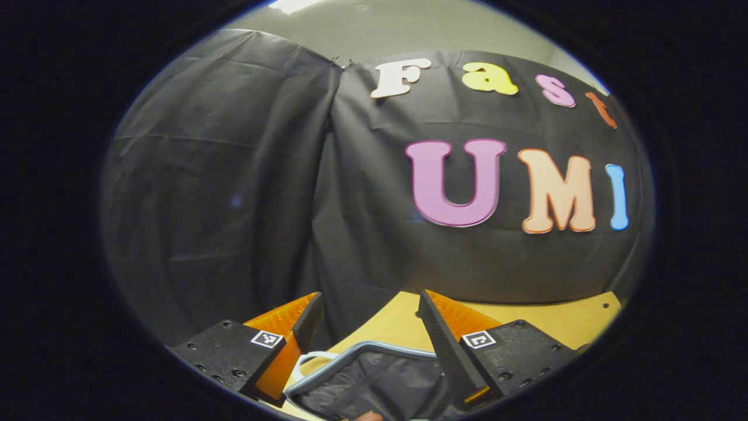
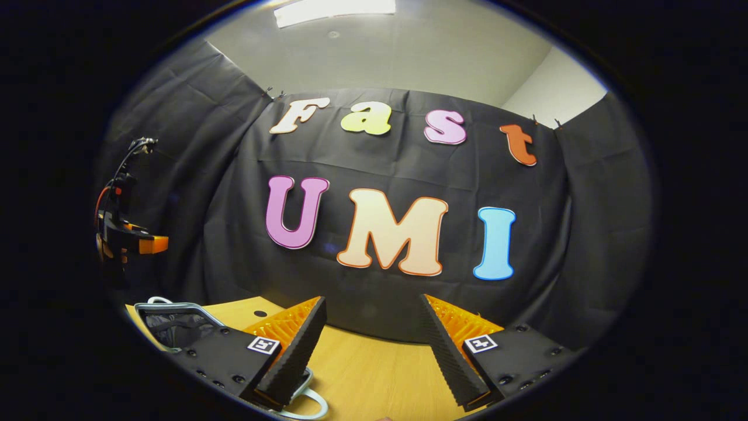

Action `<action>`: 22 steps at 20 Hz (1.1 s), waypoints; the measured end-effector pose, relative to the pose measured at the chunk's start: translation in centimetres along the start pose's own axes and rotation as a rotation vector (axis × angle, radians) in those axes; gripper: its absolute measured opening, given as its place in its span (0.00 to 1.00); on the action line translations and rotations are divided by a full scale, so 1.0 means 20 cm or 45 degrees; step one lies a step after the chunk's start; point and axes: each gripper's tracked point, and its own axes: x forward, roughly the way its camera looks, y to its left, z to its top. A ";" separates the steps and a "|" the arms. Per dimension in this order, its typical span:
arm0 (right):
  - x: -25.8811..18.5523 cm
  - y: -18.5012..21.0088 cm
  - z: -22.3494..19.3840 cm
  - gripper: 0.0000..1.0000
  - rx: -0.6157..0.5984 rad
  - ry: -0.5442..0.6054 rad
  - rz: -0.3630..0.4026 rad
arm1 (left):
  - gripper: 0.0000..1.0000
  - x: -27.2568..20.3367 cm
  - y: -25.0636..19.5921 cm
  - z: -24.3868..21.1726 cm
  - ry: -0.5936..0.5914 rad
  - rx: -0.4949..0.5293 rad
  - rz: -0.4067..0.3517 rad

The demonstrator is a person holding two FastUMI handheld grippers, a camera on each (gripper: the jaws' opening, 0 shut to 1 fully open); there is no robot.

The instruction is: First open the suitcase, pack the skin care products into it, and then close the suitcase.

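Nearest the lens in the left gripper view, the left tongs (image 1: 370, 318) stood spread wide with nothing between them, their ribbed wedge fingers (image 1: 441, 345) hanging above the suitcase (image 1: 374, 380). The case lay on the pale wooden surface (image 1: 561, 321) directly under those tongs, and in the right gripper view it showed again at the far left edge (image 2: 169, 324), well apart from the right tongs (image 2: 370, 324), which were likewise released and empty over bare wood.

The surface was the largest thing, flat and smooth with a rounded corner. The suitcase came next: a small case with a stiff light-grey rim bent into rounded corners, and inside it a dark, crinkled, slightly shiny lining (image 1: 380, 383) that looked like thin soft fabric. It seemed already open, the lining facing up. Judging by that, the shell was probably light and could slide on the smooth wood if pushed from one side, so steadying one edge while working the other would be prudent. The rim looked like the firmest place to pinch; the lining would likely bunch and slip. A thin white loop (image 1: 310, 358), perhaps a handle or cord, lay just beside the rim at its left, and a similar loop showed under the right tongs' left finger (image 2: 310, 403); what it belonged to I could not tell.
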 end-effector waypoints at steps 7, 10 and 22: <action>-0.14 -0.34 -0.01 0.98 0.050 -0.026 -0.052 | 0.95 -0.20 -0.63 -0.04 0.011 -0.004 -0.214; -0.20 -0.45 -0.04 0.98 0.057 -0.014 -0.059 | 0.95 -0.31 -0.85 -0.06 0.025 -0.004 -0.287; -0.41 -0.77 -0.16 0.99 0.073 0.026 -0.062 | 0.95 -0.72 -1.58 -0.46 0.232 0.054 -0.617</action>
